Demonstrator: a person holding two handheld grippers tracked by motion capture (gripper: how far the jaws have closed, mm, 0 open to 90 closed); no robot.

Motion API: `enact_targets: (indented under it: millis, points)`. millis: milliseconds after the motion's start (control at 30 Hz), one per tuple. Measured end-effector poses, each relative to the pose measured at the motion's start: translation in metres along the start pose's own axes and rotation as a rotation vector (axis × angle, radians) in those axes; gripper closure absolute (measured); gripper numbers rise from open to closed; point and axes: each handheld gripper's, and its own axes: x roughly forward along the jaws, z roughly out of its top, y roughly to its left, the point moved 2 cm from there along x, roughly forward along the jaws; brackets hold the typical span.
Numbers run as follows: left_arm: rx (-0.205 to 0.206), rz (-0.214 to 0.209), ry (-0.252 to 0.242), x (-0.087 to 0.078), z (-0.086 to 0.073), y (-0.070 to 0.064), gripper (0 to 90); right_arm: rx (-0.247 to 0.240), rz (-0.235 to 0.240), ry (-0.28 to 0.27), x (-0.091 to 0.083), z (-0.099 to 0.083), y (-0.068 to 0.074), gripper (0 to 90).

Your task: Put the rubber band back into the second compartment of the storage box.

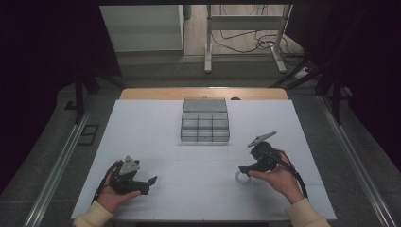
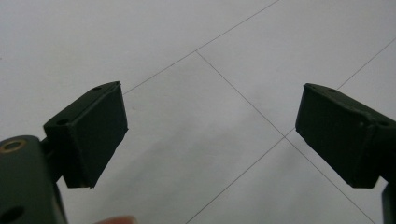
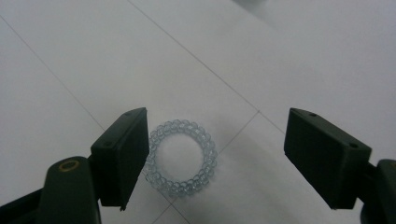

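Clear bead ring [image 3: 181,157] lies between the right tool's [image 3: 215,154] spread jaws.

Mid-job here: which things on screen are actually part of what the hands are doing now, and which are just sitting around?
In play, as far as I can judge:
right gripper, open
beaded ring, lying flat between its jaws
clear compartment box, probably

Idle or background:
left gripper, open over bare table
metal stand and cables on the floor behind

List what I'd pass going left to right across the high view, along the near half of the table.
Left claw, black, held in the person's left hand → small clear beaded ring lying flat on the white table → right claw, black, held in the right hand.
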Motion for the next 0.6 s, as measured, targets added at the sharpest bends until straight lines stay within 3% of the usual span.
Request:
enact_targets:
  millis: [367,600]
  points:
    - [0.001,-0.004,0.003,0.0,0.0,0.0,9.7,0.003,-0.003,0.099,0.017,-0.006,0.002,31.1]
    - [0.001,-0.004,0.004,0.0,0.0,0.0,9.7,-0.001,-0.016,0.131,0.022,-0.008,0.003,38.4]
